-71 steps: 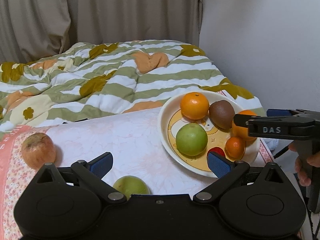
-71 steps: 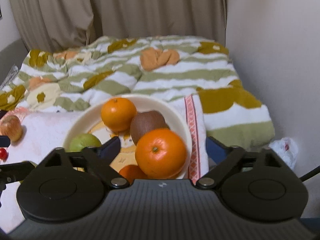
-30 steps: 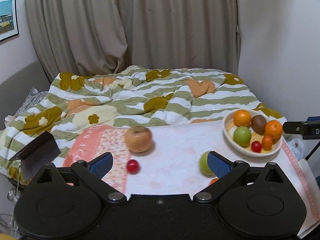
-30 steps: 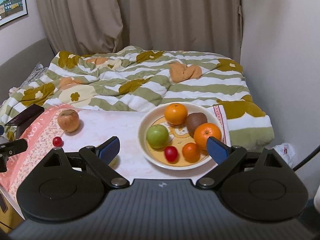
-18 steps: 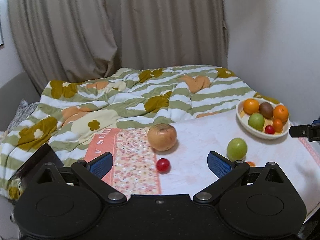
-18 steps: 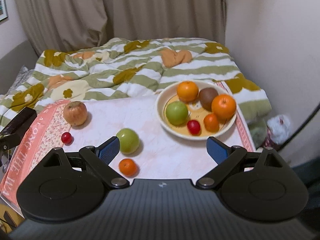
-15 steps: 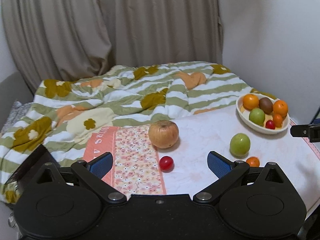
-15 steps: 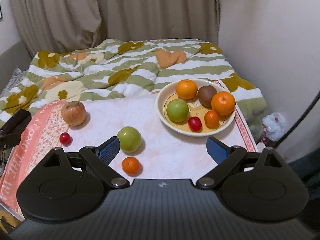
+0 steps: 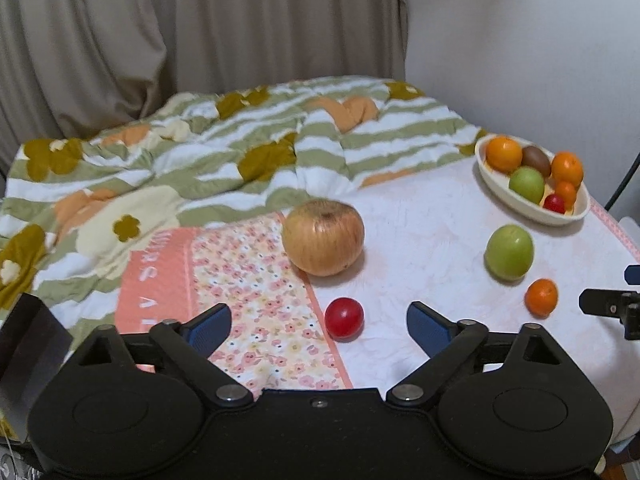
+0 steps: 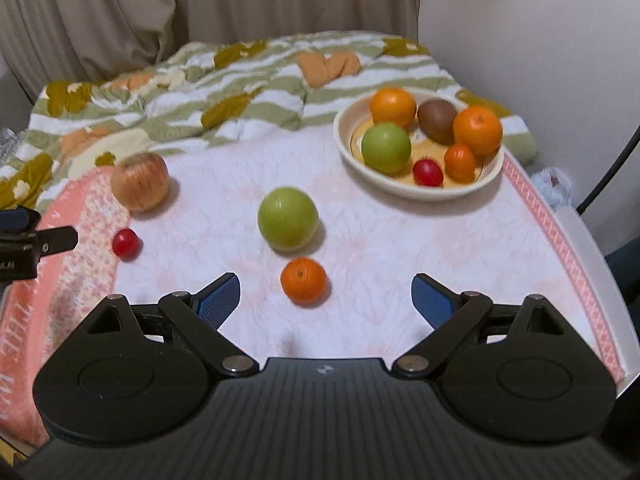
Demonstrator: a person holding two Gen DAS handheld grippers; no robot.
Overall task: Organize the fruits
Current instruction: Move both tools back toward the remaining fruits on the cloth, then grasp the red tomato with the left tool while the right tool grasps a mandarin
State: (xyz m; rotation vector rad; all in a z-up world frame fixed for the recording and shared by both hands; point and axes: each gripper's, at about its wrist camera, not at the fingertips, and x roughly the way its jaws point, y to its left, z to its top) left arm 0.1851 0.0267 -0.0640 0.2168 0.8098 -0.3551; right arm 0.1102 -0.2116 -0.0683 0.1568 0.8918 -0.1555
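A cream bowl at the table's back right holds several fruits; it also shows in the left wrist view. Loose on the cloth lie a tan apple, a small red fruit, a green apple and a small orange. My left gripper is open and empty, with the red fruit between its fingertips' line. My right gripper is open and empty, just behind the small orange.
A striped green and white quilt covers the bed behind the table. Curtains and a white wall stand beyond. A black cable hangs at the right edge. A dark object sits at the left.
Both grippers have pulled back from the bowl and swung left, then come lower and closer to the loose fruits. Both stay open. No fruit has moved.
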